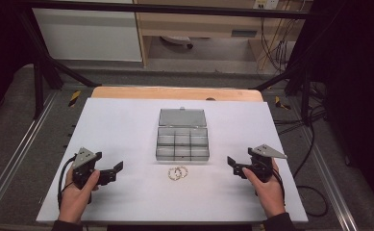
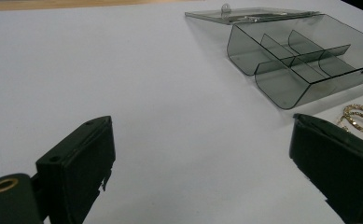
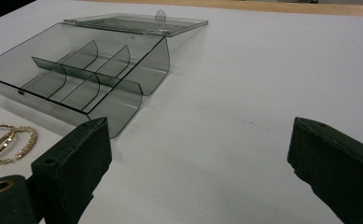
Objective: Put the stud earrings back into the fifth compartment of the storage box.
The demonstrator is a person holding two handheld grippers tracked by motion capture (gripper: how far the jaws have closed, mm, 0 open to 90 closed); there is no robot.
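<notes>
A smoky clear plastic box (image 1: 182,140) with several compartments lies open mid-table, its lid (image 1: 182,117) flat behind it. Gold hoop earrings (image 1: 177,173) rest on the white surface just in front of the box. My left gripper (image 1: 116,171) is open at the front left, well left of the earrings, nothing between its jaws. My right gripper (image 1: 232,164) is open at the front right, also empty. From the left gripper view the box (image 2: 305,60) is at upper right and the earrings (image 2: 359,119) at the right edge. In the right gripper view the box (image 3: 83,74) and earrings (image 3: 9,142) sit left.
A white sheet (image 1: 127,125) covers the table, with a wooden strip (image 1: 175,93) along the far edge. A black frame and cables (image 1: 314,144) stand at the right side. A hand holds each gripper near the front edge.
</notes>
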